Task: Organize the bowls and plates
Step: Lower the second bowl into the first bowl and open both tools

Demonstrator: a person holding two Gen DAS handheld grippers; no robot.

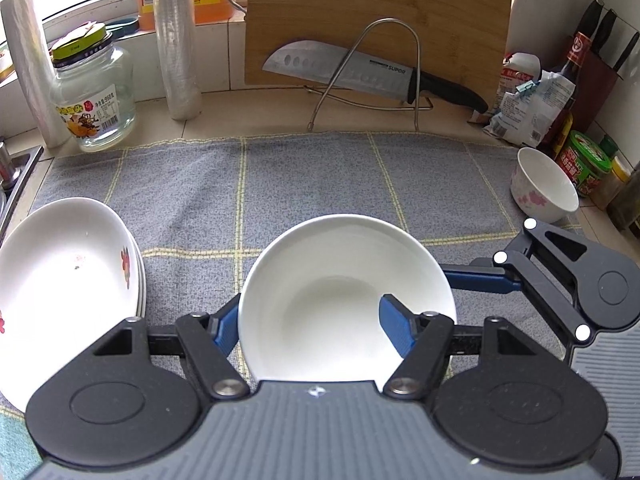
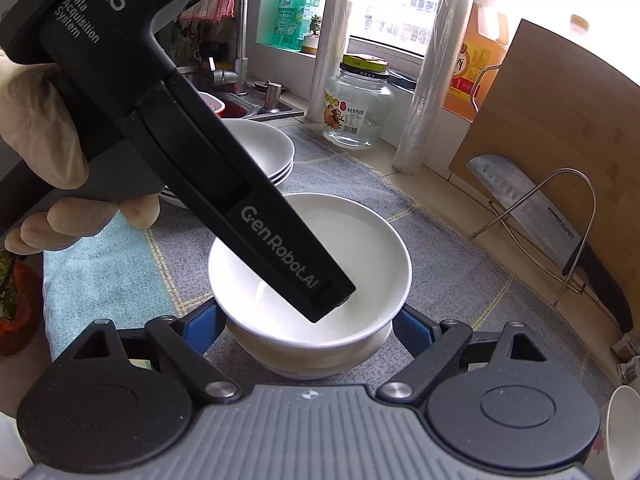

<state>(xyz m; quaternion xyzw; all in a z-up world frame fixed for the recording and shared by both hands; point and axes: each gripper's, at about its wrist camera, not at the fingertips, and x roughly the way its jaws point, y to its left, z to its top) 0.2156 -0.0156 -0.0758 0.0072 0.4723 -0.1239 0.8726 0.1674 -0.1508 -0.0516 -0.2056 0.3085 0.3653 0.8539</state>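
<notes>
White porcelain fills the middle of both views: a plain white bowl (image 1: 344,300) is gripped at its rim by the left gripper (image 1: 312,326). One blue finger (image 1: 394,328) lies inside the bowl and the other one is outside of the wall, so the fingers are closed on the rim. In the right wrist view this bowl sits in a second white bowl (image 2: 304,354) below it, which stands on the grey checked cloth (image 1: 320,180) covering the tabletop.

The right gripper (image 2: 308,330) has its fingers at both sides of the lower bowl. They are quite far apart, and it cannot be told if the pads press on the bowl wall.

A stack of white plates (image 1: 68,284) with red flower print rests at the left edge of the cloth, near the sink (image 1: 16,176). A small bowl with pink flowers (image 1: 544,186) stands at the far right of the cloth, well apart from the held bowl.

Behind the cloth, a kitchen knife (image 1: 360,74) lies in a wire rack in front of a wooden cutting board (image 1: 380,8). A glass jar (image 1: 96,92) stands at the back left.
</notes>
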